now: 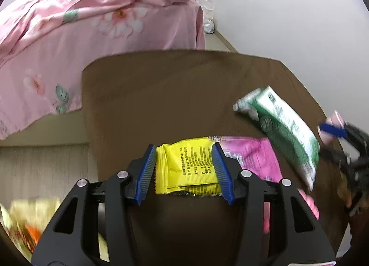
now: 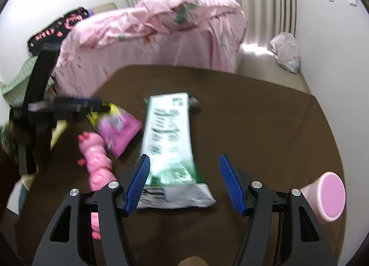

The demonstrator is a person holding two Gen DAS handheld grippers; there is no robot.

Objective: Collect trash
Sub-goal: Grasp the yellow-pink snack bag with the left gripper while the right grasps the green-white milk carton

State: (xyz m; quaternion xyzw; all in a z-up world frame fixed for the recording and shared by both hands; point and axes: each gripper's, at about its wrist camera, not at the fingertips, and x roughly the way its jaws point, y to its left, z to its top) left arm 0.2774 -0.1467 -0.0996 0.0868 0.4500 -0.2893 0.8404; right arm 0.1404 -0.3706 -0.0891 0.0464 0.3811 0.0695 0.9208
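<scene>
On the brown desk (image 2: 253, 116), the green-and-white wrapper (image 2: 169, 141) is lying lengthwise between the right gripper (image 2: 184, 183)'s parted jaws, untouched. The left gripper (image 1: 184, 171) is clamping the yellow sachet (image 1: 184, 164).

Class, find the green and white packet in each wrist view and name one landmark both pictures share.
Left wrist view: the green and white packet lies at right on the brown table, beyond the pink packet.
Right wrist view: the same packet lies at centre, its near end between the open right claw fingers.
Shared landmark: the pink floral bedding behind the table.
</scene>
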